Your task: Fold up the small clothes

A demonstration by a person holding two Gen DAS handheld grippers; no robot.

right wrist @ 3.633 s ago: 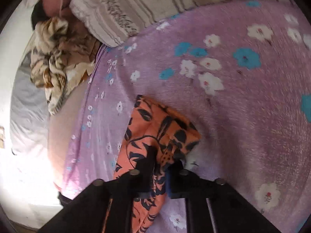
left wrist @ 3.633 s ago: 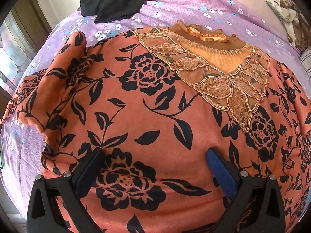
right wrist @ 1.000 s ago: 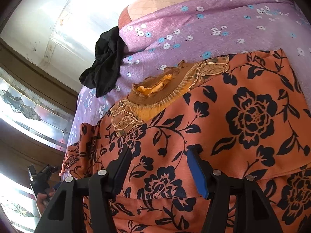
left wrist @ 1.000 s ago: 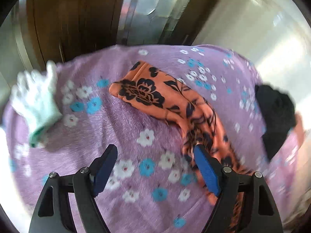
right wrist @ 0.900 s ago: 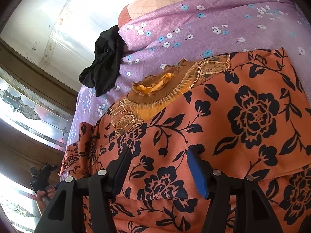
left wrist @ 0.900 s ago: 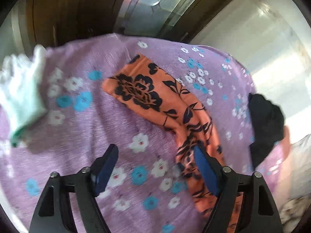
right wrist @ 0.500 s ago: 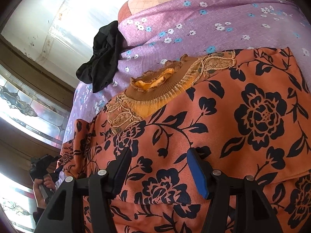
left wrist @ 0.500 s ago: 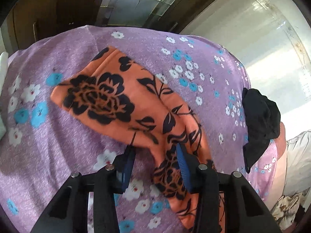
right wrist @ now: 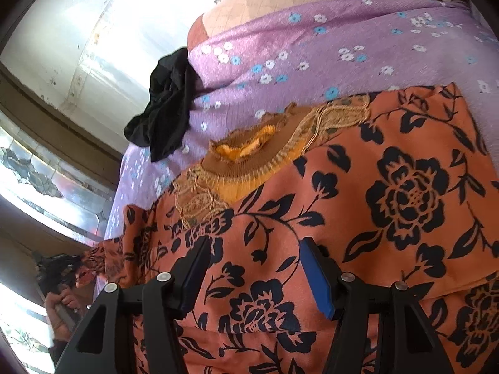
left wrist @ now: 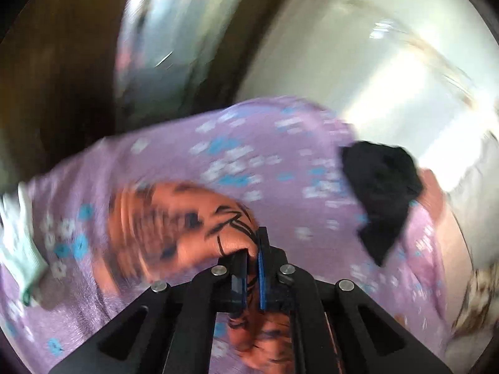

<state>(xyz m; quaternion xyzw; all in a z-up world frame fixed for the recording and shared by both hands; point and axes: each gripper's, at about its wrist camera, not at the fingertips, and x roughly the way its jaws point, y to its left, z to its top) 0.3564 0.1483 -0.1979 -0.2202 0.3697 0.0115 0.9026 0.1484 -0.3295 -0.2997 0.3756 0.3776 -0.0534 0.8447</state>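
A second ago the left gripper (left wrist: 252, 268) stood wide above the bedsheet, with the sleeve (left wrist: 174, 218) of the orange floral blouse (right wrist: 389, 205) lying flat in front of it. Now its jaws are pressed together on that sleeve and the cloth rises bunched off the bed, so the grasp is made and the sleeve can be carried inward over the body of the blouse for the first fold. The left view is much blurred, so how much cloth is caught I can only guess.

The right gripper (right wrist: 254, 272) has not changed: its jaws stand spread over the front of the blouse, not pinching anything; whether they touch the cloth I cannot tell.

The blouse lies spread, neckline (right wrist: 246, 152) up, on a purple flowered bedsheet (right wrist: 327, 40). A crumpled black garment (right wrist: 165, 106) rests near the sheet's far edge, and a pale glove (left wrist: 18, 249) lies at the left. Beyond are a bright wall and a stained-glass window (right wrist: 34, 171).
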